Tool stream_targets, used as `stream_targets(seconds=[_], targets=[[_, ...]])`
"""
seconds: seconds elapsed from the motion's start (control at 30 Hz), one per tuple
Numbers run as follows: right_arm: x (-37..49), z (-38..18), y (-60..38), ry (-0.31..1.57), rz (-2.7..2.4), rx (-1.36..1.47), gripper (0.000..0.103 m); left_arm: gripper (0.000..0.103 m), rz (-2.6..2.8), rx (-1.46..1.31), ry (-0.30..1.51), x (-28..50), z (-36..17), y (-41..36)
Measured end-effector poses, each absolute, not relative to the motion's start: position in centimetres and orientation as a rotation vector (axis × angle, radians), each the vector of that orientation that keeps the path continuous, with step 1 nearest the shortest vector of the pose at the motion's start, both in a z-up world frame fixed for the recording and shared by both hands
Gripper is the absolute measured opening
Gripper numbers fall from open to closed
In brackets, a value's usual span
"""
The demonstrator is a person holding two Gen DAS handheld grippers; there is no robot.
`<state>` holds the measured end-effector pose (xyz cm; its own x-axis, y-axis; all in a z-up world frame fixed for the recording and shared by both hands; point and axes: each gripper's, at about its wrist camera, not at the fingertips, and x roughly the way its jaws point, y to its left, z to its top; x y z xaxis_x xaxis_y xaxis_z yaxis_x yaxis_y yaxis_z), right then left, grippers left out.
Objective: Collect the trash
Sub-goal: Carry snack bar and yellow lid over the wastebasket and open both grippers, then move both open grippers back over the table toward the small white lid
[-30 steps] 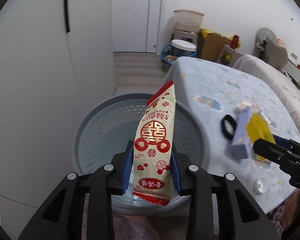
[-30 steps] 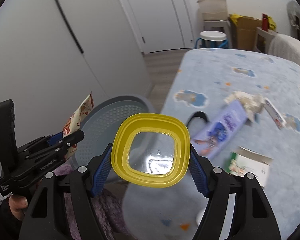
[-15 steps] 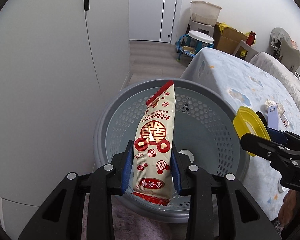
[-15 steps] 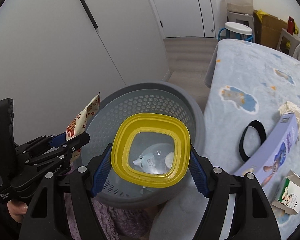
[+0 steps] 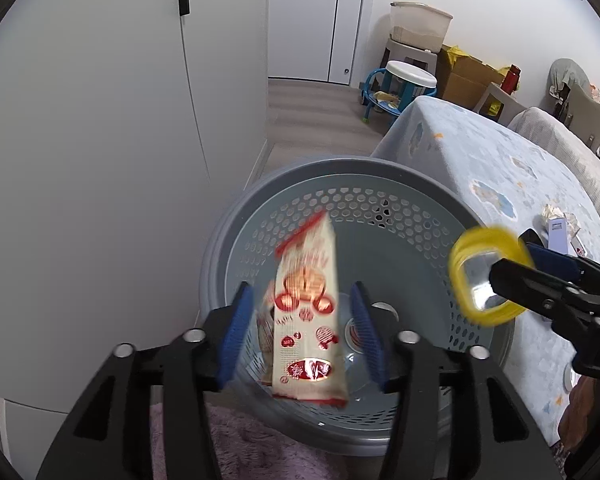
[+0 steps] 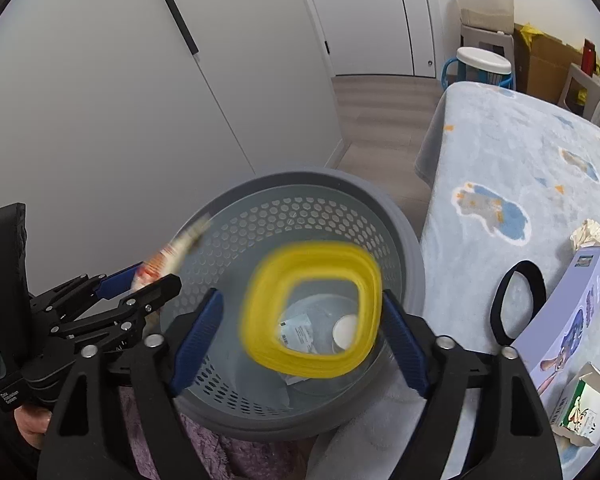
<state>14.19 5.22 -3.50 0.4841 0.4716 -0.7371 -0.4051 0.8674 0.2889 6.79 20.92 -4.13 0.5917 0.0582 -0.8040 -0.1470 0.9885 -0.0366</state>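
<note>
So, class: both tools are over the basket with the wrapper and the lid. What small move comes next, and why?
Probably lift both tools clear and turn toward the bed. The left tool and right tool have just opened; the wrapper and lid hang blurred and loose above the basket, while the box waits.

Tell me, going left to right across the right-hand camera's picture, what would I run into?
Left gripper beside a blurred red-and-white snack wrapper → grey basket → yellow lid between the open right gripper → black loop → purple box → small green-and-white carton.
</note>
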Motion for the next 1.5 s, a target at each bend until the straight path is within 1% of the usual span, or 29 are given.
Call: stream_targets(seconds=[0.03,0.3,0.83,1.0,1.07,1.17,1.5], targets=[[14.1,-3.4,5.2,0.919,0.534,0.079,0.086,0.059,0.122,-0.104,0.927,6.6,-4.1,21.1],[14.1,-3.6,5.0,0.925,0.528,0.081,0.086,0.060,0.138,-0.099,0.924,6.4,-3.9,21.0],[13.7,-3.8,4.7,0.923,0.528,0.096,0.086,0.060,0.146,-0.094,0.923,5.6,-3.5,20.7],[13.2,-3.5,4.4,0.912,0.530,0.101,0.086,0.060,0.149,-0.090,0.920,5.3,-3.1,20.6],[12.9,-3.4,4.3,0.909,0.530,0.102,0.086,0.062,0.150,-0.092,0.922,5.2,-3.1,20.6],[12.6,-3.0,3.9,0.902,0.527,0.109,0.086,0.063,0.148,-0.089,0.919,5.0,-2.8,20.4],[10.3,-1.5,0.8,0.862,0.484,0.134,0.086,0.064,0.108,-0.064,0.899,3.7,-1.7,17.9]])
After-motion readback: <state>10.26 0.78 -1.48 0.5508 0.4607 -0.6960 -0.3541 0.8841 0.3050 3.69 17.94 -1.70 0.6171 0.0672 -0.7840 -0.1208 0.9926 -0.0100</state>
